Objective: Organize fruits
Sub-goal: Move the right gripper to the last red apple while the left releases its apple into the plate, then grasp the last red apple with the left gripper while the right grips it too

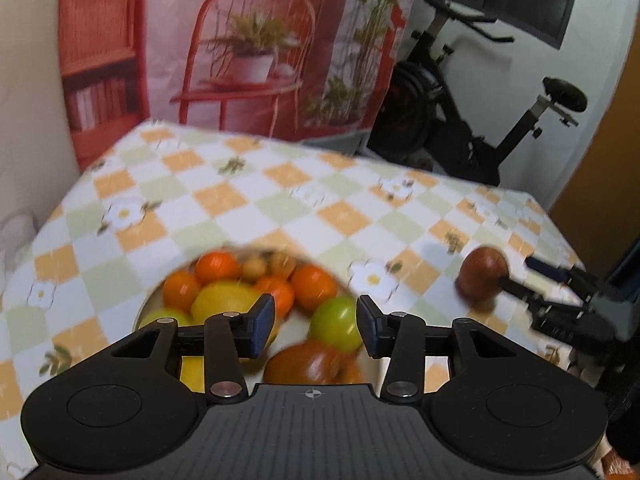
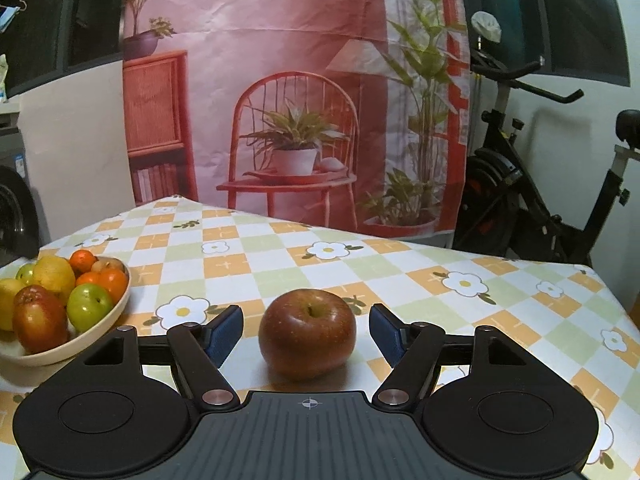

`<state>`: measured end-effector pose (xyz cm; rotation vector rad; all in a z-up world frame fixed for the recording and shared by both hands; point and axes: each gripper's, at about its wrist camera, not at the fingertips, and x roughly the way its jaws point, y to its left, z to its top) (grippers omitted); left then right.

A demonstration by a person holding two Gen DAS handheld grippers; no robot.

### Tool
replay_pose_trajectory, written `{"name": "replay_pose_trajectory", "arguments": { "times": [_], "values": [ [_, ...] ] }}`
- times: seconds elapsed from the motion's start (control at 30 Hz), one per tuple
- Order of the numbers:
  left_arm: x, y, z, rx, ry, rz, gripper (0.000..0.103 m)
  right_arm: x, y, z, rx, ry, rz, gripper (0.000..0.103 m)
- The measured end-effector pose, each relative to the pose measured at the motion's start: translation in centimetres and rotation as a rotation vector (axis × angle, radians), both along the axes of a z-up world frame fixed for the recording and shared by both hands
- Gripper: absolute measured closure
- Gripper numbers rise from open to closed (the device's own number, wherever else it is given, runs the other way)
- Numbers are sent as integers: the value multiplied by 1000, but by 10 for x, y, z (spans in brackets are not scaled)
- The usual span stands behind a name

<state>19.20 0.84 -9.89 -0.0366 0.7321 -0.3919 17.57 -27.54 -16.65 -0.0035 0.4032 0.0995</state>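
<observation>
Red-brown and glossy, the apple point(image 2: 307, 333) stands stem-up on the checked tablecloth point(image 2: 400, 276), near the table's front edge on my side, about midway along it. I have the right gripper point(image 2: 306, 334) around it: one blue pad point(image 2: 226, 334) stands off its left flank and the other off its right, with a sliver of cloth showing on each side, so my jaws are parted wider than the fruit and press on nothing. From the left wrist view the same apple point(image 1: 482, 278) shows toward the table's right edge with the right gripper's fingers reaching in beside it.

My left gripper point(image 1: 316, 326) hangs over the bowl point(image 2: 100, 330), its jaws parted and empty, nothing between the pads; that view is smeared with blur. The cream bowl sits near the table's left edge and front. Inside I can make out a green apple point(image 2: 89, 307) toward the rim nearest the lone apple, a red apple point(image 2: 38, 318) beside it, a lemon point(image 2: 54, 276) behind those, and several oranges point(image 2: 109, 280) toward the back.

Beyond the table's far edge hangs a printed backdrop point(image 2: 296, 100) of a red chair with a potted plant, and an exercise bike point(image 2: 540, 184) stands off the far right corner.
</observation>
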Motion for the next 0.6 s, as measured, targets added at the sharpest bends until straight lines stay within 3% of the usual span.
{"name": "replay_pose_trajectory", "arguments": {
  "times": [0.33,0.6],
  "values": [
    [22,-82,19,-45,-70,-128,56,9,-6,-9,30,24,7,37],
    [42,-144,2,-64,-21,-204,56,20,-12,-13,58,48,10,37]
  ]
}}
